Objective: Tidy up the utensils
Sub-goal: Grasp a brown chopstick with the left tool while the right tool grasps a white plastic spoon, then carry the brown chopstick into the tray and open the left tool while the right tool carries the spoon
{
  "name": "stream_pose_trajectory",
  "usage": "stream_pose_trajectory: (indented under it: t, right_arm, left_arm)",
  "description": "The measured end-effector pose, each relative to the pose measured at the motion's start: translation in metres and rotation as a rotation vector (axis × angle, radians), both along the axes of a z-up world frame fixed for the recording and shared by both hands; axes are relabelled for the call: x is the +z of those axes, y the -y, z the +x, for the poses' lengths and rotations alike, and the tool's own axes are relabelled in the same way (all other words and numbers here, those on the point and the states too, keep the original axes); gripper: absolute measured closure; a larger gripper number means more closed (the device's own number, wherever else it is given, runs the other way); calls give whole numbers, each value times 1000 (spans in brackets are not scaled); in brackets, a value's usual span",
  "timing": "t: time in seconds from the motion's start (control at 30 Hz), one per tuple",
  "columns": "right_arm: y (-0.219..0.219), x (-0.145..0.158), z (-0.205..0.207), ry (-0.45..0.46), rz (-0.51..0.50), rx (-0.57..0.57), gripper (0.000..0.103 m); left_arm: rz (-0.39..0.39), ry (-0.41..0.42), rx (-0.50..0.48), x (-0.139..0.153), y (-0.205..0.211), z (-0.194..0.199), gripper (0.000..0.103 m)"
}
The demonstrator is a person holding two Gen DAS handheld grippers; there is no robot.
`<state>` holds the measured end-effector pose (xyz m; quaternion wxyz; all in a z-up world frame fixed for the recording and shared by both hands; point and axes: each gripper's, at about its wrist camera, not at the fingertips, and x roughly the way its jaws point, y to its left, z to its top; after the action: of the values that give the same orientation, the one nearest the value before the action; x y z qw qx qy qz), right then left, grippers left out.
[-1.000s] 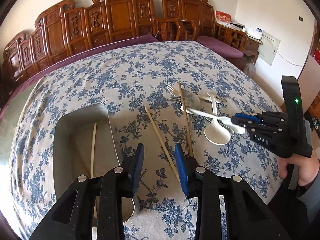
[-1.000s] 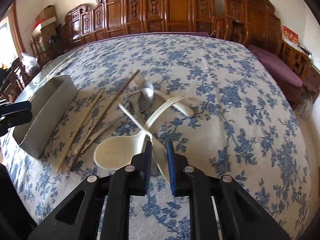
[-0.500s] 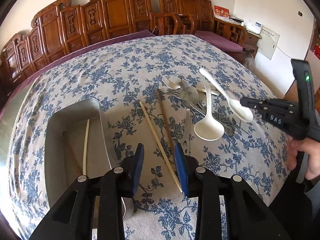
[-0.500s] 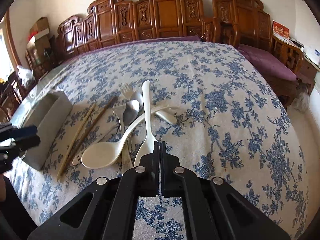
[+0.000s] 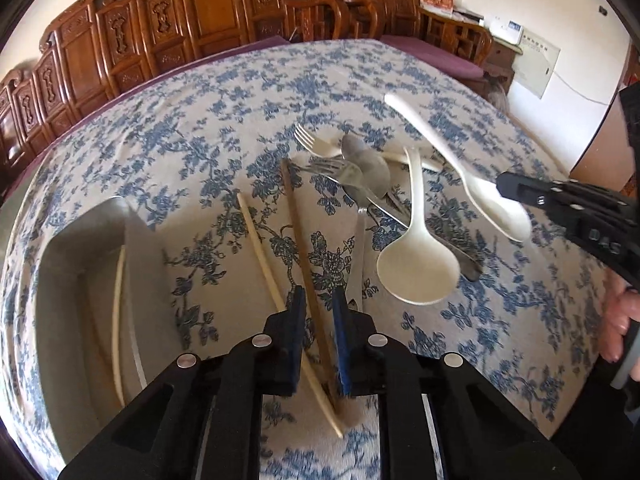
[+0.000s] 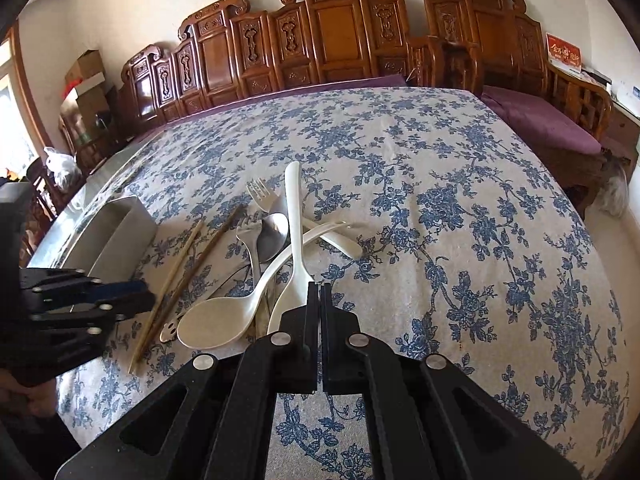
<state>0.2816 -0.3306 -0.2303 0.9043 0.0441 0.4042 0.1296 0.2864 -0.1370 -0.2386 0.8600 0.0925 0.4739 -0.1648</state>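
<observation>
My right gripper (image 6: 319,294) is shut on the bowl end of a white spoon (image 6: 293,240) and holds it above the table; it also shows in the left wrist view (image 5: 452,164). My left gripper (image 5: 318,300) is open, its jaws on either side of a dark brown chopstick (image 5: 298,236) on the cloth. A pale chopstick (image 5: 262,248) lies just left of it. A large white spoon (image 5: 418,264), metal forks (image 5: 348,172) and a metal spoon (image 5: 370,164) lie in a pile. A metal tray (image 5: 80,280) at left holds one pale chopstick (image 5: 117,312).
The table has a blue floral cloth (image 6: 460,220). Carved wooden chairs (image 6: 340,32) line its far side. The tray also shows in the right wrist view (image 6: 116,236), at the left table edge. A purple cushioned bench (image 6: 540,124) stands at the right.
My right gripper closed on the white spoon and lifted it off the pile. My left gripper moved right and forward, and now straddles the dark chopstick.
</observation>
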Motion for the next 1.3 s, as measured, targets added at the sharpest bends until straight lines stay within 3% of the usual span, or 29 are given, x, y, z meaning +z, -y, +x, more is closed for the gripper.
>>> stream_pose_trajectory:
  t: [0.27,0.53,0.63,1.3]
  right_arm:
    - [-5,1,0,3,13,18,101]
    - [-10,1,1,2,12,31,101]
    - [-12,1,1,0,12,36,101]
    - [-42,14,-23,25,-2,94,101]
  left_arm:
    - [71,-11,12,-15,11,8,94]
    - [50,-32,29,-18,6,13,94]
    - [40,-38,27,-17,5,11,98]
    - [-60,86,42,54,-35,-35,99]
